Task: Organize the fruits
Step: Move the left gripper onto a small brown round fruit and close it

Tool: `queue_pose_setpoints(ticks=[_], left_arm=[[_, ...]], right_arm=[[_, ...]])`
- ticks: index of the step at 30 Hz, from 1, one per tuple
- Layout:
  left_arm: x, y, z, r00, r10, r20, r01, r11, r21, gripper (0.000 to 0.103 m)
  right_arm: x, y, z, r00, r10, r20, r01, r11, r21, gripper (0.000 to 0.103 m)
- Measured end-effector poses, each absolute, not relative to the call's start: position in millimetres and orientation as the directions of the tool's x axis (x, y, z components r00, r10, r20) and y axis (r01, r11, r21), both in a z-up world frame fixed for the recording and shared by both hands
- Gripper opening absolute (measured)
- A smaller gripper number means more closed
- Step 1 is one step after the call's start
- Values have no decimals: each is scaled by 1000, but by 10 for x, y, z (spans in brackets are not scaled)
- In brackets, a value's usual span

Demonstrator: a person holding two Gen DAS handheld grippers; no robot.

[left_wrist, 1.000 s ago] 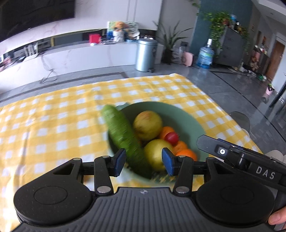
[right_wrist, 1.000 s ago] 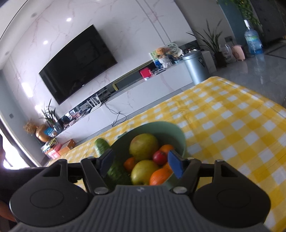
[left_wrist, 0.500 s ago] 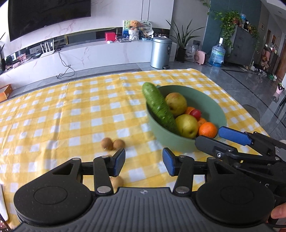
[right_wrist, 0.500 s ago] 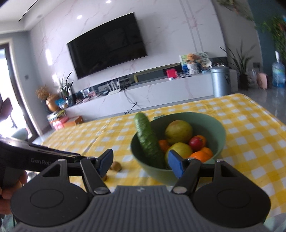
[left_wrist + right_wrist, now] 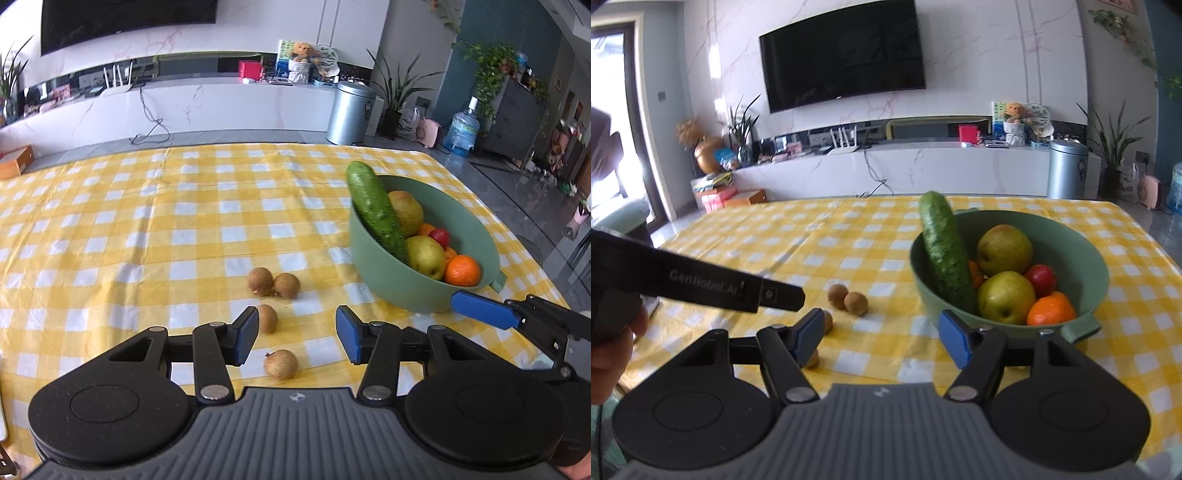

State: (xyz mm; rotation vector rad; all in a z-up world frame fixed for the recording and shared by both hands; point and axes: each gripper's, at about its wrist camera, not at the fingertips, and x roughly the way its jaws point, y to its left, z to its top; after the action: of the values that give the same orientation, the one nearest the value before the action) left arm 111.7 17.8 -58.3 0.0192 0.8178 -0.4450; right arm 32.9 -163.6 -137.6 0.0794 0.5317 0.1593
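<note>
A green bowl (image 5: 402, 291) (image 5: 1097, 273) on the yellow checked tablecloth holds a cucumber (image 5: 375, 208) (image 5: 945, 258) leaning on its left rim, two yellow-green pears, oranges and a small red fruit. Several small brown round fruits (image 5: 273, 282) (image 5: 847, 297) lie on the cloth left of the bowl. My left gripper (image 5: 297, 338) is open above the nearest brown fruits, nothing between its pads. My right gripper (image 5: 882, 338) is open in front of the bowl, empty. The right gripper's blue-tipped finger (image 5: 480, 308) shows at the right of the left wrist view.
The left gripper's black body (image 5: 701, 284) and a person's hand (image 5: 613, 350) cross the left of the right wrist view. Beyond the table's far edge stand a white media console, a metal bin (image 5: 351, 110), a water bottle and plants.
Both grippers have pulled back from the bowl and swung left. The bowl now sits to the right and the loose brown fruits have come into view. The right view has rolled level.
</note>
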Motion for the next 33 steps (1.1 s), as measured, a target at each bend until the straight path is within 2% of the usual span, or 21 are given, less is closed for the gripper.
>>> queue_pose_setpoints(ticks=[5, 11, 19, 27, 33], left_arm=[[1215, 339, -671, 583, -389, -713, 360, 911, -202, 57], [1324, 479, -769, 562, -411, -718, 332, 907, -259, 57], [1438, 459, -956, 504, -433, -747, 317, 898, -306, 55], [1408, 375, -1070, 423, -421, -803, 344, 894, -287, 53], [1417, 319, -1162, 402, -418, -814, 355, 891, -282, 45]], right_arm=[[461, -1519, -1454, 826, 173, -536, -140, 985, 102, 64], [649, -1416, -1571, 796, 164, -583, -147, 986, 76, 51], [811, -1363, -1727, 760, 164, -629, -153, 986, 73, 39], [910, -1462, -1840, 734, 154, -661, -107, 988, 111, 39], [911, -1460, -1869, 727, 153, -669, -105, 988, 112, 38]])
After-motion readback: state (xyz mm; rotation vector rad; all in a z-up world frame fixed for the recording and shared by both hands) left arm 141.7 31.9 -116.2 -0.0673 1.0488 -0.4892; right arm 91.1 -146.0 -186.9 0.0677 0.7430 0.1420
